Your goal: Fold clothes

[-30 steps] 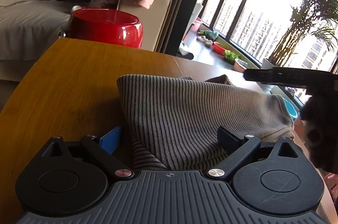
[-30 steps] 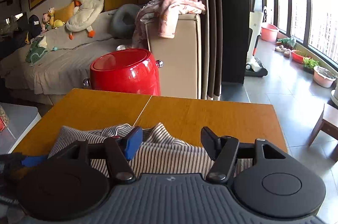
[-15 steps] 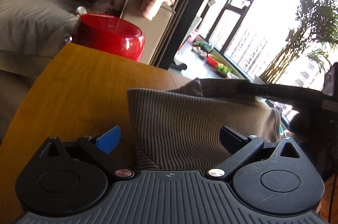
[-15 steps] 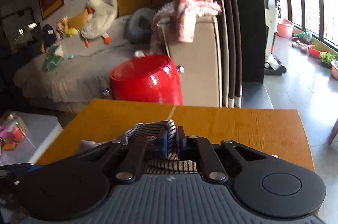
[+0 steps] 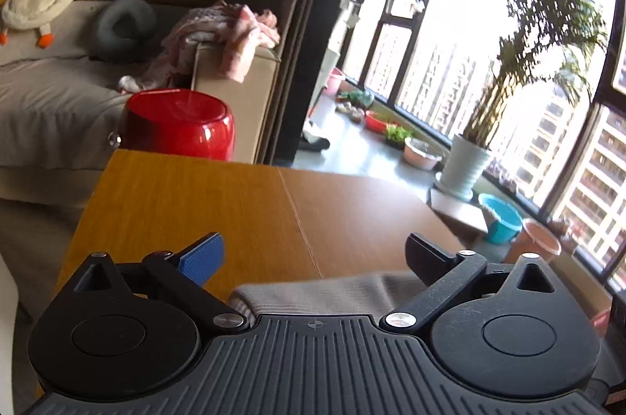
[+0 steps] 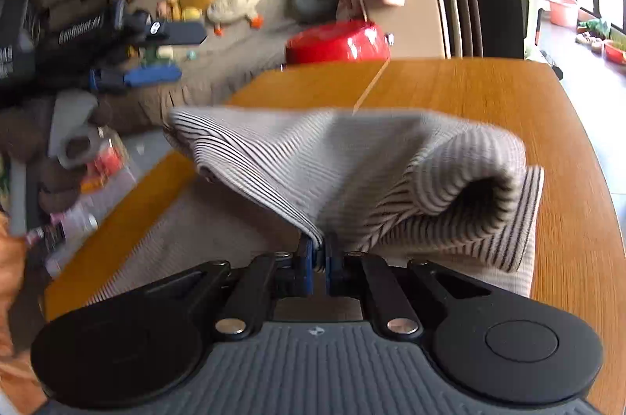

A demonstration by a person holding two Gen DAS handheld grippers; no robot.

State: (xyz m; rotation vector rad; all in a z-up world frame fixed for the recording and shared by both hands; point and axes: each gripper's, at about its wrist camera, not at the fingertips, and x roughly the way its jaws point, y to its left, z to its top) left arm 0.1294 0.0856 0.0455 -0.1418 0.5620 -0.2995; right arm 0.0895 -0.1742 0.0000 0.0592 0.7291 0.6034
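Note:
A grey striped knit garment (image 6: 352, 164) lies on the wooden table (image 6: 489, 94), with one edge lifted and doubled over. My right gripper (image 6: 317, 254) is shut on that lifted edge, which stands bunched up in front of the pads. My left gripper (image 5: 313, 254) hangs above the table with its jaws wide and closing, and nothing is between its fingertips. Only a strip of the garment (image 5: 324, 293) shows low between its finger bases. In the right wrist view, the left gripper (image 6: 172, 55) is up at the far left, clear of the cloth.
A shiny red tub (image 5: 180, 125) stands just past the table's far edge, before a sofa arm draped with pink clothes (image 5: 234, 31). A potted plant (image 5: 465, 164) and basins sit by the windows at right. Clutter and a clear box (image 6: 98, 172) lie beyond the table's left edge.
My right gripper shut on the garment's edge, then swung sideways and lifted the cloth over itself. My left gripper rose and drew back, so the garment has dropped to the bottom of its view.

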